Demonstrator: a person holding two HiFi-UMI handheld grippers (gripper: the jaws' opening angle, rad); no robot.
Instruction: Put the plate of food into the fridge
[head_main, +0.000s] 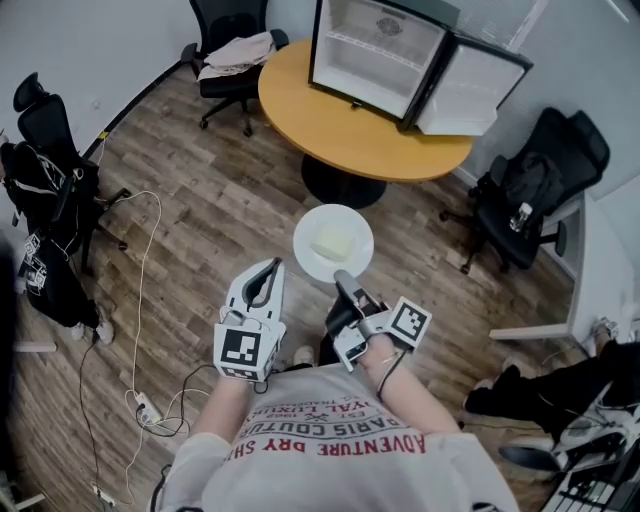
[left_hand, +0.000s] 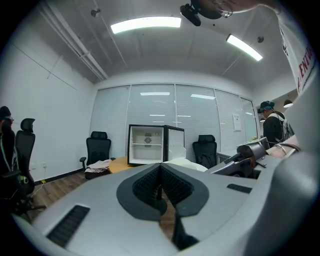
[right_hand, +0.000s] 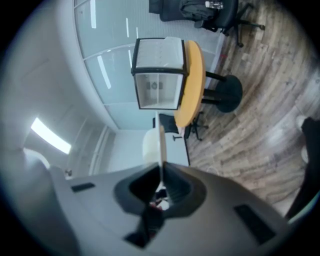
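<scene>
Showing one person with two hand-held grippers, seen from the head view and from both gripper views.

Right gripper (head_main: 341, 280): one, clenched on the near rim of the single white plate (head_main: 306, 246). In the right gripper view the plate (right_hand: 152, 145) appears edge-on, its rim pinched between the two jaws of the right gripper (right_hand: 161, 172).

Left gripper (head_main: 266, 271): one, just beside the plate's left edge but apart from it. The left gripper view shows the left gripper (left_hand: 160, 169) with its two jaws pressed together and nothing between them.

Food (head_main: 330, 244): one pale, blocky piece lying near the middle of the plate.

Plate position: carried level in the air over the wooden floor (head_main: 210, 210), between the person and the table, well apart from the fridge.

Fridge (head_main: 372, 52): one small unit standing on the far part of the table, its one door (head_main: 470, 92) swung open to the right and its white interior facing the person. It also appears ahead of the jaws in the left gripper view (left_hand: 146, 145) and the right gripper view (right_hand: 157, 75).

Table (head_main: 340, 125): one, round, orange-topped, on a dark pedestal.

Chairs: three black office chairs show in the head view, one at the left wall (head_main: 45, 125), one behind the table bearing a light cloth (head_main: 238, 52), and one at the right (head_main: 545, 175).

Cable (head_main: 140, 300): one light cord trailing across the floor at left.
</scene>
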